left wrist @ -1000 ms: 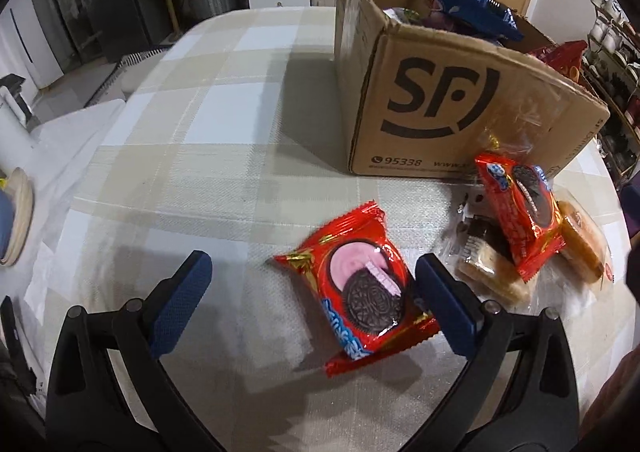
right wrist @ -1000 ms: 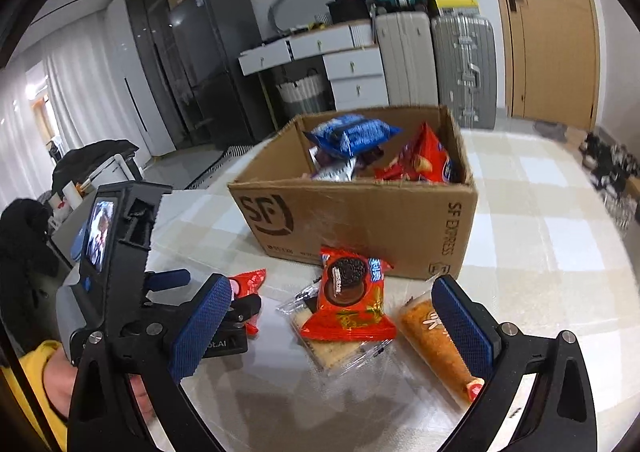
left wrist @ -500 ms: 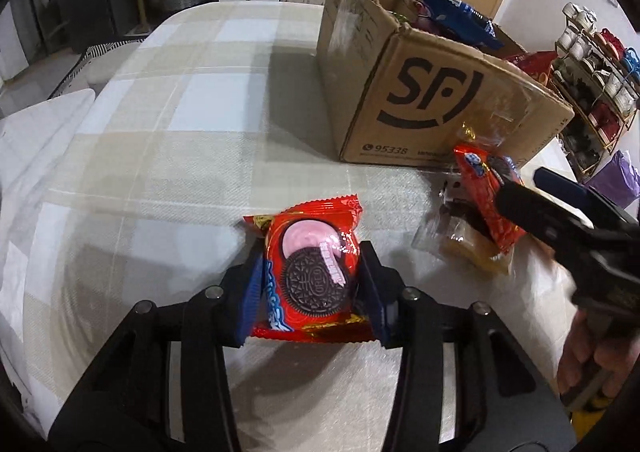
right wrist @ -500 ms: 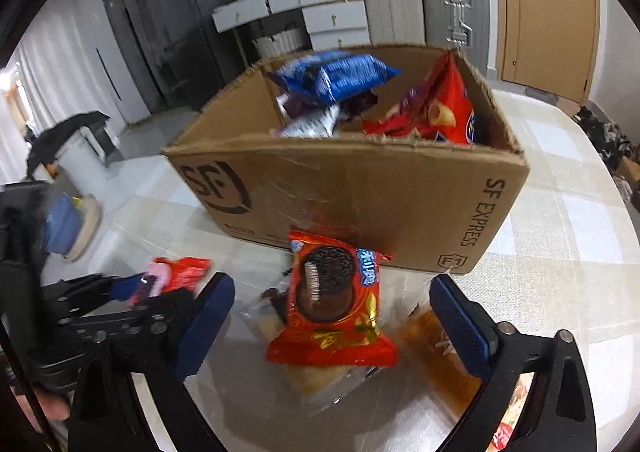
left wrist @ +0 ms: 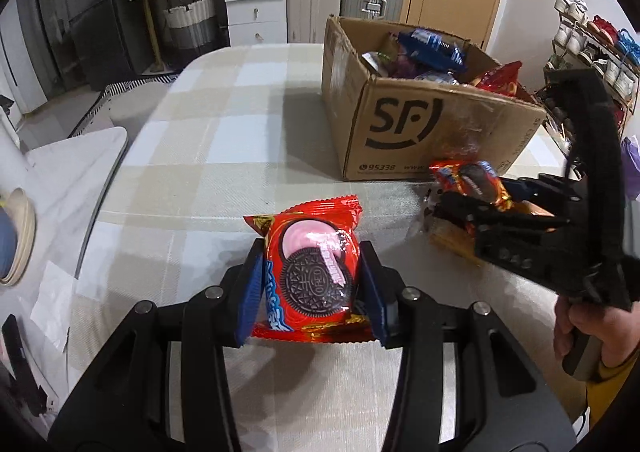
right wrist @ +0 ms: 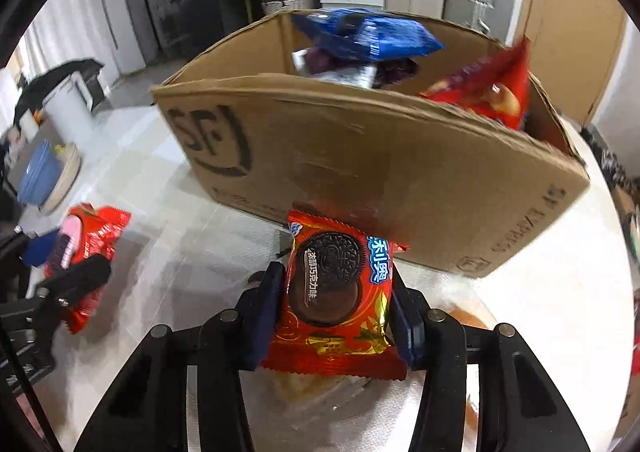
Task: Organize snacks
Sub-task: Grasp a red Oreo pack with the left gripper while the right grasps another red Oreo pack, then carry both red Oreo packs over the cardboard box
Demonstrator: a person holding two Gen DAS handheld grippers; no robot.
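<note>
Near: left tool (left wrist: 312, 288) clamped on strawberry cookie pack (left wrist: 310, 272); right tool (right wrist: 334, 316), jaws just closing, grips chocolate cookie pack (right wrist: 336, 292). Loose snacks (left wrist: 448, 244) remain on bench (left wrist: 208, 155). Far: box (right wrist: 360, 163) (part filled).

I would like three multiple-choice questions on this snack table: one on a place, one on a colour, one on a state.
1. Where does the brown cardboard box stand?
A. on the checked tablecloth
B. on the floor
C. on a chair

2. What colour is the cream pictured on the red cookie packet in the left gripper?
A. green
B. pink
C. yellow

3. The right gripper is:
A. wide open
B. out of view
C. shut on a red chocolate cookie packet

A: the box rests on the cloth.
B: a pink disc is printed.
C: both pads press the packet.
</note>
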